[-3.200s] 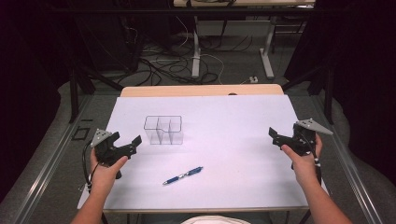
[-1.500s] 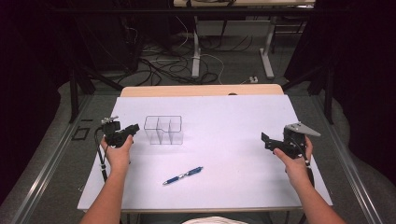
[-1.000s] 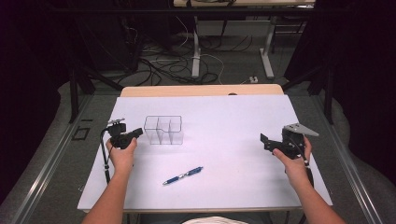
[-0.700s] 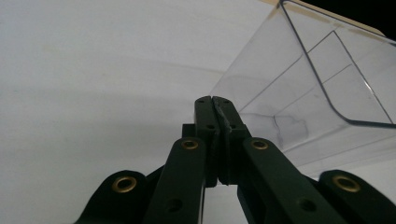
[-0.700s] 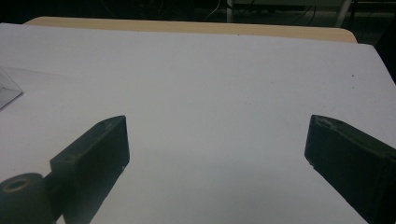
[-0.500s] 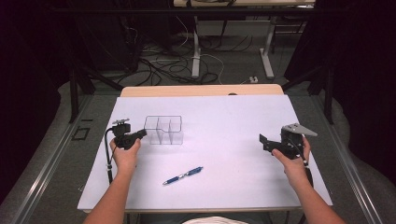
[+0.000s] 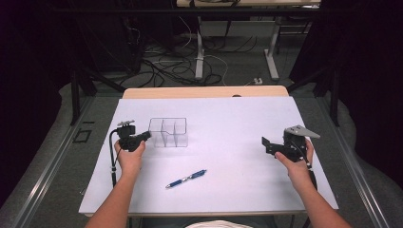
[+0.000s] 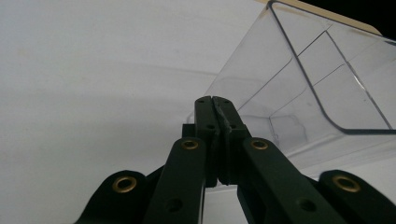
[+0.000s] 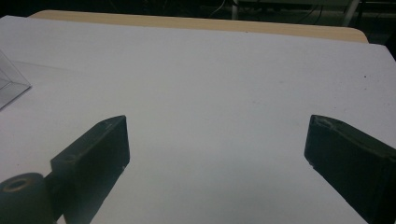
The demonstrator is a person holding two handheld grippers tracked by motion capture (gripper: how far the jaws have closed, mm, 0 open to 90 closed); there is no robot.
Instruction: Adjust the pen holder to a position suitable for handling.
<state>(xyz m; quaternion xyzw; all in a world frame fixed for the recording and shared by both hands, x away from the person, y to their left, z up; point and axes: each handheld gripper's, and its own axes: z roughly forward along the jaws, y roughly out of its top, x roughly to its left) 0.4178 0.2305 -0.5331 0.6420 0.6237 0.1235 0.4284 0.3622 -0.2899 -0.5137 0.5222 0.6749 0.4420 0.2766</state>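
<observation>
A clear plastic box (image 7: 168,132) with three compartments stands on the white table sheet (image 7: 237,118), left of centre. My left gripper (image 7: 144,136) is at the box's left side. In the left gripper view its jaws are pressed together, and the left gripper (image 8: 215,102) has its tips against the box (image 8: 299,88) at a lower corner. No wall shows between them. A blue pen (image 7: 186,178) lies nearer the front edge, apart from both grippers. My right gripper (image 7: 267,144) hovers over the right part of the sheet. The right gripper (image 9: 219,135) has its jaws wide apart and holds nothing.
The sheet covers a wooden table whose far edge (image 7: 204,91) shows as a tan strip. A corner of the clear box (image 9: 9,86) sits at the left of the right gripper view. Cables and table legs (image 7: 199,52) lie on the floor beyond.
My left gripper has moved forward and to the right, up to the box's left side. The right gripper has drifted slightly left. The pen and the box have stayed put.
</observation>
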